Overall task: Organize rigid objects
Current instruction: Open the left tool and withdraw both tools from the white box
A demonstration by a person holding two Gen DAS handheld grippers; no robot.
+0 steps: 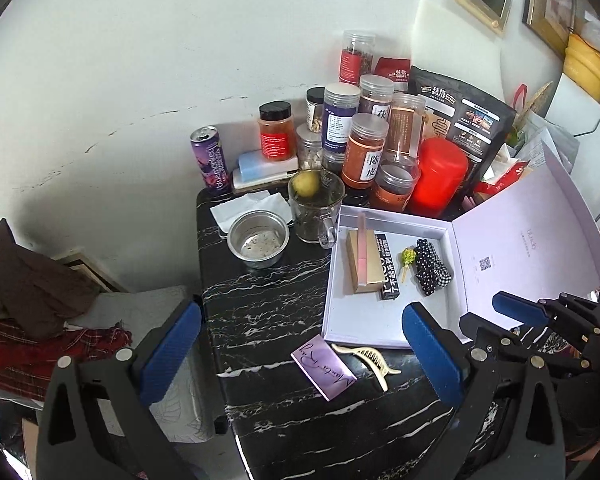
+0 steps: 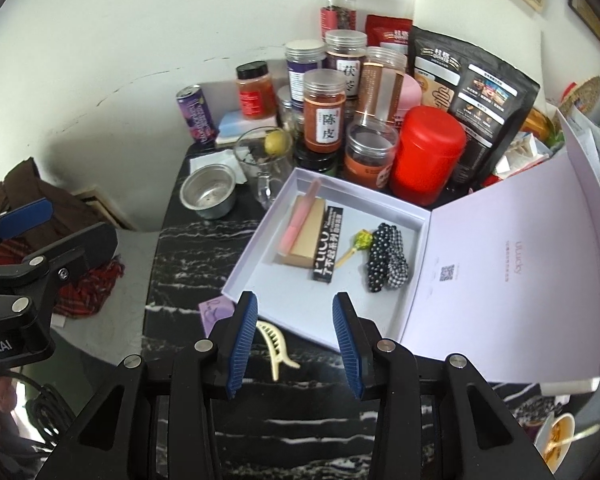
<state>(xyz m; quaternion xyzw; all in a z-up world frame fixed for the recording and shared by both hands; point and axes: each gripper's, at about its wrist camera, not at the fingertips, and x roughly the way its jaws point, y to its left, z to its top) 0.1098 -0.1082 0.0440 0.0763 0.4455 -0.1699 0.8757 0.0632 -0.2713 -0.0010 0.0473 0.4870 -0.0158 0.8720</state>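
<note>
An open white box (image 1: 340, 312) (image 2: 260, 240) lies on the black marble table (image 1: 260, 304). In it are a gold box with a pink strip (image 1: 364, 260) (image 2: 304, 232), a black carton (image 1: 388, 268) (image 2: 327, 244), a green-headed pin (image 1: 406, 259) (image 2: 358, 242) and a dotted black scrunchie (image 1: 432, 266) (image 2: 386, 260). A cream hair claw (image 1: 370, 360) (image 2: 274, 344) and a purple card (image 1: 324, 366) (image 2: 212, 308) lie on the table in front of the box. My left gripper (image 1: 300, 344) is open and empty above them. My right gripper (image 2: 294, 340) is open and empty over the box's near edge.
Spice jars (image 1: 366, 148), a red canister (image 1: 440, 176), a black pouch (image 1: 468, 120), a purple can (image 1: 210, 158), a glass mug with a lemon (image 1: 316, 204) and a steel cup (image 1: 258, 238) crowd the table's back. The box lid (image 2: 520, 260) stands open at the right. Clothes (image 1: 32, 300) lie left.
</note>
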